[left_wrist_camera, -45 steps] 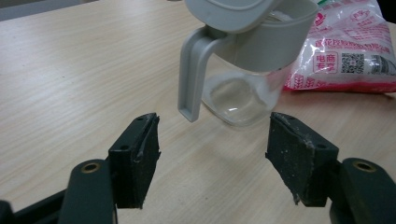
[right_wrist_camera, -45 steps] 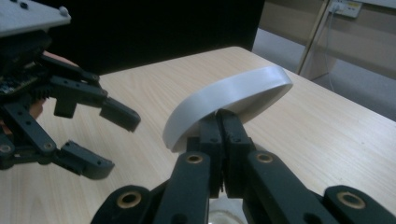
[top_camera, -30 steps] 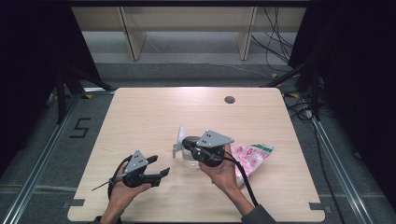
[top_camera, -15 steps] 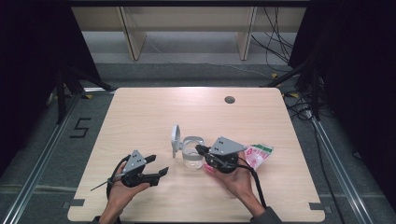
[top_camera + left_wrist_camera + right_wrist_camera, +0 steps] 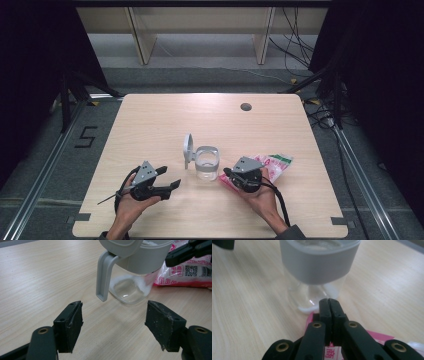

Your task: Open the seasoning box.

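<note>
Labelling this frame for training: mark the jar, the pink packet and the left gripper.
jar [image 5: 206, 169]: high view, on its clear glass side below the grey collar.
pink packet [image 5: 278, 164]: high view, on its upper face right of the right hand's tool.
left gripper [image 5: 169, 178]: high view, midway between its open fingertips.

clear glass jar with grey plastic collar [image 5: 206, 164] | upright, mid-tabletop, hinged grey lid [image 5: 188, 149] flipped open leftward | pink-and-white plastic packet [image 5: 274, 166] | lying flat, just right of jar
</note>
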A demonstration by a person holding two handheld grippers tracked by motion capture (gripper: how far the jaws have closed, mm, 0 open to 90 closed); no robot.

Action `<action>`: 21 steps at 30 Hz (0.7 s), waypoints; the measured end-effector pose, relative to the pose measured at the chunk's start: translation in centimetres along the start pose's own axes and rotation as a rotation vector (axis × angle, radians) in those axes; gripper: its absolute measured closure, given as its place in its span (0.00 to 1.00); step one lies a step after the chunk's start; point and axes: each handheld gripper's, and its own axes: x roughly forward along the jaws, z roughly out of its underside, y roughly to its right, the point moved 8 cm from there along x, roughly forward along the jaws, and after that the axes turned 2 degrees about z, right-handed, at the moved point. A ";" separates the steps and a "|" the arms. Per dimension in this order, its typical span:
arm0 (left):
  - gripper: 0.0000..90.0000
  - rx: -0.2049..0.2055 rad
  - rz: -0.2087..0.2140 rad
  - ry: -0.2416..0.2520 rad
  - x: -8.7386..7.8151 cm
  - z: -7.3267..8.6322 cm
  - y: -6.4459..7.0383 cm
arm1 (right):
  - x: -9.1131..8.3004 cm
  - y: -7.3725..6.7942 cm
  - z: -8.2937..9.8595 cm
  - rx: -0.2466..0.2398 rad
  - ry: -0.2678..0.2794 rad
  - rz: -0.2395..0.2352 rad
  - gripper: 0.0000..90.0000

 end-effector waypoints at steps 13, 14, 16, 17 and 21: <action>0.32 -0.021 0.002 0.001 0.1 0.3 -0.1 | 0.8 0.0 1.2 -0.038 -0.092 0.033 1.00; 0.32 0.004 0.005 -0.003 0.0 0.3 -0.2 | 0.5 -0.2 1.3 -0.031 -0.101 0.026 1.00; 0.32 -0.011 -0.007 -0.005 -0.1 0.3 -0.2 | 0.1 -0.1 1.6 -0.032 -0.103 0.026 1.00; 0.32 -0.011 -0.007 -0.005 -0.1 0.3 -0.2 | -0.1 0.0 1.8 -0.025 -0.108 0.027 1.00; 0.32 -0.018 -0.003 0.002 -0.1 0.3 -0.2 | -1.3 0.1 2.7 -0.005 -0.109 0.010 1.00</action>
